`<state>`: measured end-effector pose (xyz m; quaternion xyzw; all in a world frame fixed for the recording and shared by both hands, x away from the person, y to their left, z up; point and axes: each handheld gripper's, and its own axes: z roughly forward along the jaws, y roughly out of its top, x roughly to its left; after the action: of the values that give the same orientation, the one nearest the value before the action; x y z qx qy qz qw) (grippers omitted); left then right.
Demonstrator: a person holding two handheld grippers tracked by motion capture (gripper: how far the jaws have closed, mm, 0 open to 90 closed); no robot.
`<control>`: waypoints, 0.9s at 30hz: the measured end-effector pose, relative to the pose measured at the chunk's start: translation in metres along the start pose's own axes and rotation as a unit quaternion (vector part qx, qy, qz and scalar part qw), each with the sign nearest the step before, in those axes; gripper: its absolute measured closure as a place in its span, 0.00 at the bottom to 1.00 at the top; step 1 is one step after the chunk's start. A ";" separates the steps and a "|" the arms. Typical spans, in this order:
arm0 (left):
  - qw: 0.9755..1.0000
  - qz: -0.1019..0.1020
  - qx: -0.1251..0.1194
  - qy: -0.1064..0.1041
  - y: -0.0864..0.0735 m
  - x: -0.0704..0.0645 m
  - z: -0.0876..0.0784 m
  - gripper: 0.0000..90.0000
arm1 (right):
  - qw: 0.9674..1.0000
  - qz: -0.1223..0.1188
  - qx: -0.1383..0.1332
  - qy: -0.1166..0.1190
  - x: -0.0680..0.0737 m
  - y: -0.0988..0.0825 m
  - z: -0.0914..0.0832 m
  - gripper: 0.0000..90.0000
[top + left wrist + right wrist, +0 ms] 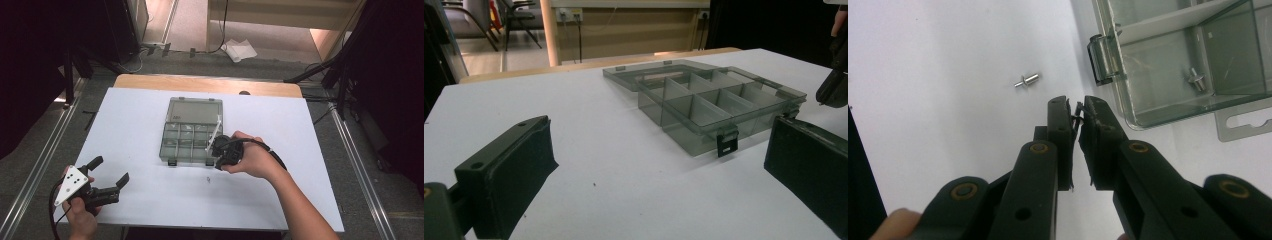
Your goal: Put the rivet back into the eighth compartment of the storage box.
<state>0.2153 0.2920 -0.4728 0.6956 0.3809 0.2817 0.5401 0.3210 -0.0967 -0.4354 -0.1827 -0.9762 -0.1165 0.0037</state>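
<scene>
Beside black matte jaws, a shiny metal stud (1027, 80) and clear ribbed organizer box (1128, 107).

- The left gripper (111, 172) is being held low at the near left by the left hand (80, 215), its jaws standing wide apart and pointing right and slightly far.
- A grey three-cornered plate (70, 184) is being carried on its top, with its cable looping down beside the wrist.
- The right gripper (220, 150) is being held at the centre right by the right hand (252, 157), the forearm coming in from the near right.
- Its jaws are being kept almost closed, a small dark sliver showing between the tips.
</scene>
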 end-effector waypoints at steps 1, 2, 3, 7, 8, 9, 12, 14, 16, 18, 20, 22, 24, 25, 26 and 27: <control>1.000 0.000 0.000 0.000 0.000 0.000 0.000 0.00 | 1.000 0.000 0.001 0.001 0.000 0.000 -0.001 0.93; 1.000 0.000 0.000 0.000 0.000 0.000 0.000 0.00 | 1.000 -0.003 0.000 0.001 -0.001 0.001 -0.001 0.93; 1.000 0.000 0.000 0.000 0.000 0.000 0.000 0.00 | 1.000 -0.004 -0.001 0.000 -0.001 0.001 -0.002 0.93; 1.000 0.000 -0.001 0.001 0.000 0.000 0.000 0.00 | 1.000 0.003 -0.001 -0.001 -0.002 0.001 -0.006 0.93; 1.000 0.000 -0.001 0.001 0.000 0.000 0.000 0.00 | 1.000 0.001 -0.003 0.000 -0.003 0.001 -0.006 0.93; 1.000 0.001 0.001 0.001 0.000 0.000 0.000 0.00 | 1.000 -0.002 -0.005 -0.001 -0.004 0.001 -0.006 0.93; 1.000 0.001 0.000 0.000 0.000 0.000 0.000 0.00 | 1.000 -0.004 -0.004 0.001 -0.006 0.001 -0.007 0.93; 1.000 0.001 0.000 0.000 0.000 0.000 0.000 0.00 | 1.000 0.004 -0.003 0.003 -0.006 0.001 -0.008 0.93; 1.000 0.001 0.001 0.001 0.000 0.000 -0.001 0.00 | 1.000 0.001 -0.005 0.002 -0.007 0.001 -0.008 0.93; 1.000 0.001 0.000 0.001 0.000 0.000 0.000 0.00 | 1.000 -0.002 -0.005 0.001 -0.008 0.002 -0.010 0.93; 1.000 0.001 0.000 0.001 0.000 0.001 0.000 0.00 | 1.000 0.003 -0.005 0.001 -0.008 0.003 -0.011 0.93; 1.000 0.000 -0.001 0.001 0.000 0.000 0.000 0.00 | 1.000 0.001 -0.006 0.000 -0.009 0.004 -0.013 0.93; 1.000 0.000 -0.001 0.001 0.000 0.000 -0.001 0.00 | 1.000 0.001 -0.005 -0.001 -0.010 0.005 -0.014 0.93; 1.000 0.000 -0.002 0.001 0.000 0.000 -0.001 0.00 | 1.000 0.003 -0.005 0.000 -0.011 0.005 -0.015 0.93; 1.000 -0.001 -0.002 0.001 0.000 0.000 -0.001 0.00 | 1.000 -0.004 -0.009 -0.002 -0.012 0.006 -0.015 0.93; 1.000 -0.001 -0.003 -0.001 0.000 0.000 -0.001 0.00 | 1.000 0.000 -0.006 -0.001 -0.012 0.007 -0.016 0.93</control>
<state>0.2150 0.2927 -0.4726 0.6939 0.3801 0.2815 0.5429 0.3340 -0.0986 -0.4186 -0.1830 -0.9755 -0.1218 0.0013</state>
